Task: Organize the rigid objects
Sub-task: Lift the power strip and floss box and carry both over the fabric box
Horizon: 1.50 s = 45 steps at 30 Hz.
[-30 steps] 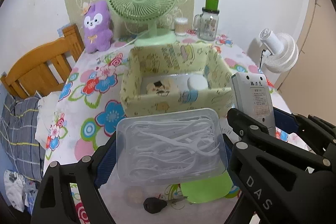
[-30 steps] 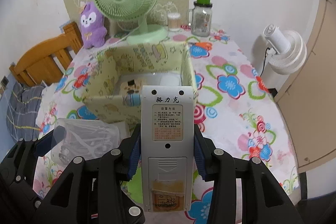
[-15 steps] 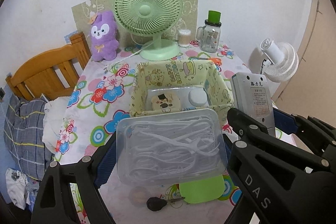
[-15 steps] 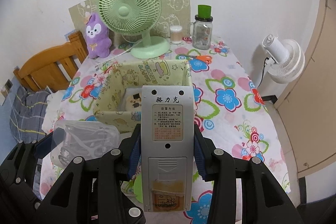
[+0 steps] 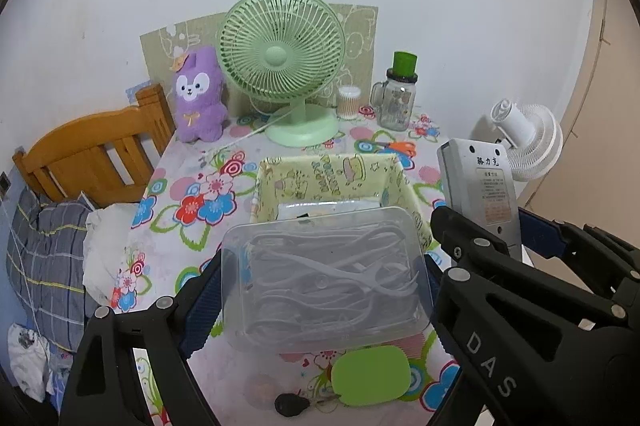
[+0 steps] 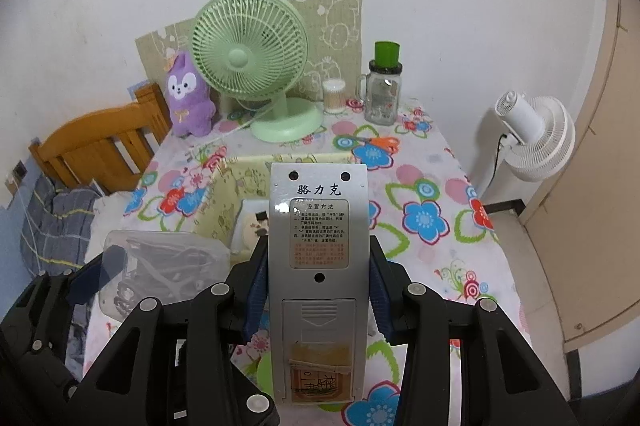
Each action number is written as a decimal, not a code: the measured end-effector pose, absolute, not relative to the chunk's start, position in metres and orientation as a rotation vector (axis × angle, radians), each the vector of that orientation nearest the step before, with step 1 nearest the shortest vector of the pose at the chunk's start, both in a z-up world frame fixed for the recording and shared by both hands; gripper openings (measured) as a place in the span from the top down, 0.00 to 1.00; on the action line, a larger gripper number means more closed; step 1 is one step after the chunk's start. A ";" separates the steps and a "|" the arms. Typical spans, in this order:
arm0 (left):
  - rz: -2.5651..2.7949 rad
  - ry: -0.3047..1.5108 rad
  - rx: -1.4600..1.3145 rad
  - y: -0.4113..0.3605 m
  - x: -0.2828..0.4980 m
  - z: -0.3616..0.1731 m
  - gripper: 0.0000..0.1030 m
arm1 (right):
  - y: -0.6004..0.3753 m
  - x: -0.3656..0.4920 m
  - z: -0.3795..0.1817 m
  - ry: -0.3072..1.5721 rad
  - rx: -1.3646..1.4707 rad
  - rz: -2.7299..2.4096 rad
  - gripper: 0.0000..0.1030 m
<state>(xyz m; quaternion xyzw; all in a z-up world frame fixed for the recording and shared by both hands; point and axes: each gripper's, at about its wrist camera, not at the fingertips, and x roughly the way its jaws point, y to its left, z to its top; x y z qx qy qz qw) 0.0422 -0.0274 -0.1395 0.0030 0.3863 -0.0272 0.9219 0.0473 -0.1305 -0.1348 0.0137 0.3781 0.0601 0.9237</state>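
Here, above the floral table (image 5: pixel 188 186), the left gripper (image 5: pixel 324 282) clamps a clear box of floss picks (image 5: pixel 324 278) by its sides — light, slick, flexing — while the right gripper (image 6: pixel 316 290) pinches a stiff grey remote (image 6: pixel 318 266) mid-body — both before the yellow bin (image 5: pixel 332 174).

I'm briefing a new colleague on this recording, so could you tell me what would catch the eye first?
Each claw holds something up close: the left claw grips a clear plastic box of white picks, the right claw a grey remote, back side up. Beyond them, a yellow patterned bin sits mid-table on the flowered tablecloth, with a green fan by the wall.
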 end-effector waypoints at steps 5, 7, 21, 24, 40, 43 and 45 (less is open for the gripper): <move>-0.049 0.786 0.000 -0.028 0.046 -0.132 0.12 | -0.129 0.052 -0.128 0.769 0.021 0.129 0.55; -0.048 0.783 -0.002 -0.028 0.048 -0.130 0.12 | -0.129 0.055 -0.125 0.766 0.014 0.132 0.55; -0.038 0.771 -0.013 -0.026 0.072 -0.121 0.12 | -0.124 0.080 -0.114 0.755 0.001 0.151 0.55; -0.037 0.774 -0.019 -0.026 0.079 -0.121 0.12 | -0.123 0.086 -0.114 0.758 -0.001 0.154 0.55; -0.019 0.801 -0.037 -0.022 0.127 -0.135 0.12 | -0.119 0.138 -0.128 0.797 0.005 0.164 0.54; -0.017 0.810 -0.041 -0.020 0.134 -0.140 0.12 | -0.117 0.146 -0.133 0.805 0.002 0.166 0.54; -0.014 0.815 -0.043 -0.020 0.139 -0.143 0.12 | -0.115 0.153 -0.136 0.812 0.002 0.168 0.54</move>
